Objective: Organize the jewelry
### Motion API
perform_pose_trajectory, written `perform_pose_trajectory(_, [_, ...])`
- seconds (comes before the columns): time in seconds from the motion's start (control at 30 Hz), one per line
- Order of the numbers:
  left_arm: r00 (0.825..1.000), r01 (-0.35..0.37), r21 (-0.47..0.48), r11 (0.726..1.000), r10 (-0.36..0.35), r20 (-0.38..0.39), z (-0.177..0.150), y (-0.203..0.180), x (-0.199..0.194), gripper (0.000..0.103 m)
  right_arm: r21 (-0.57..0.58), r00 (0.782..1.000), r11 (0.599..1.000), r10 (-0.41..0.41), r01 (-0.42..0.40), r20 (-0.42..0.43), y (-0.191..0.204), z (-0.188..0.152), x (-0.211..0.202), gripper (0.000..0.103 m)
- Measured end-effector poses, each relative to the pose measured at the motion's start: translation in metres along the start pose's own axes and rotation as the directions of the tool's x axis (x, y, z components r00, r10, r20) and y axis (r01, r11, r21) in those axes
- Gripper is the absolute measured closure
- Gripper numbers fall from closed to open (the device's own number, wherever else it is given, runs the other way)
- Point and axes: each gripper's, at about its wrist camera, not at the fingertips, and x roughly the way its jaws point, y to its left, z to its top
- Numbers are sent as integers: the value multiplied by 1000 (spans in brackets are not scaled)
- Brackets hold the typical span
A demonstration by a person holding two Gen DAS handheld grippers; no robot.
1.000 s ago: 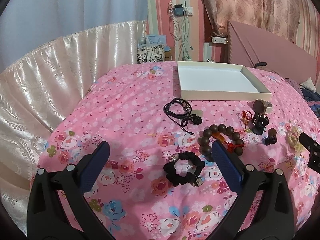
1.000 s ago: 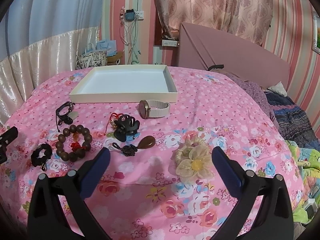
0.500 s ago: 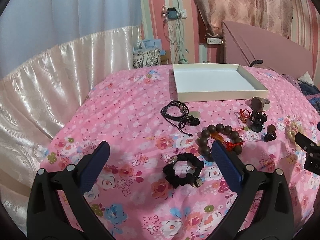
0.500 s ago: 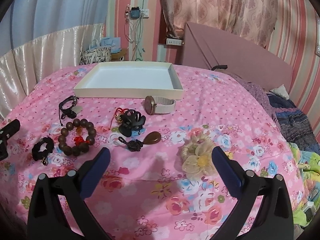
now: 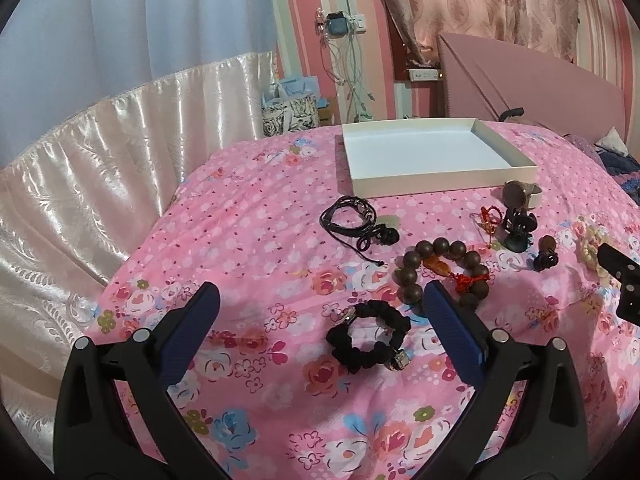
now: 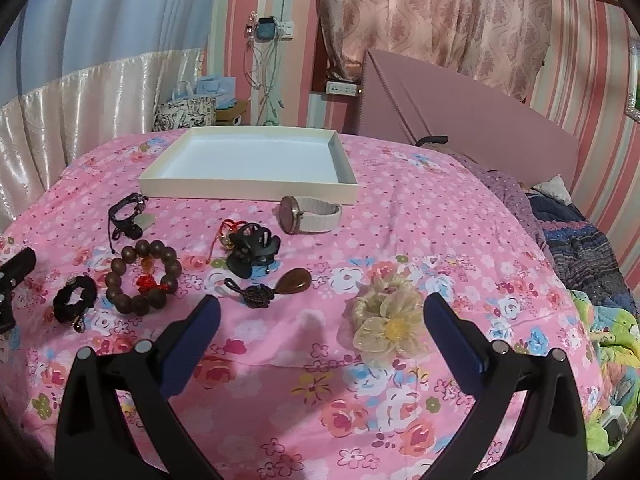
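Observation:
Jewelry lies spread on a pink floral bedspread in front of an empty white tray (image 5: pixel 440 188) (image 6: pixel 248 190). My left gripper (image 5: pixel 320 316) is open, hovering just short of a black scrunchie bracelet (image 5: pixel 368 336) (image 6: pixel 76 302). Beyond it lie a brown bead bracelet (image 5: pixel 440 272) (image 6: pixel 142 276) and a black cord necklace (image 5: pixel 352 220) (image 6: pixel 126 214). My right gripper (image 6: pixel 320 320) is open and empty, with a cream flower scrunchie (image 6: pixel 388 316) just inside its right finger. Farther off are a brown teardrop pendant (image 6: pixel 276 286), a black hair claw (image 6: pixel 252 248) (image 5: pixel 518 228) and a white-strap watch (image 6: pixel 310 214) (image 5: pixel 520 196).
A satin bed skirt (image 5: pixel 100 168) falls away at the left edge. A pink headboard (image 6: pixel 460 108) and curtains stand behind the tray. Crumpled bedding (image 6: pixel 592 256) lies at the right. A patterned bag (image 6: pixel 186 114) sits beyond the bed. The other gripper's tip (image 5: pixel 618 268) shows at the right.
Both grippers have pulled back and lifted slightly, so the jewelry and tray sit a little farther off. Nothing on the bed has moved and both grippers stayed open.

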Motion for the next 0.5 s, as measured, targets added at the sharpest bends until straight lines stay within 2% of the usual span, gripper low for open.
perform_pose_trajectory(0.5, [998,44,-33,998,-45,-35,6,5,11,3,6,1000,1000,-28,28,-8,-5,4,7,2])
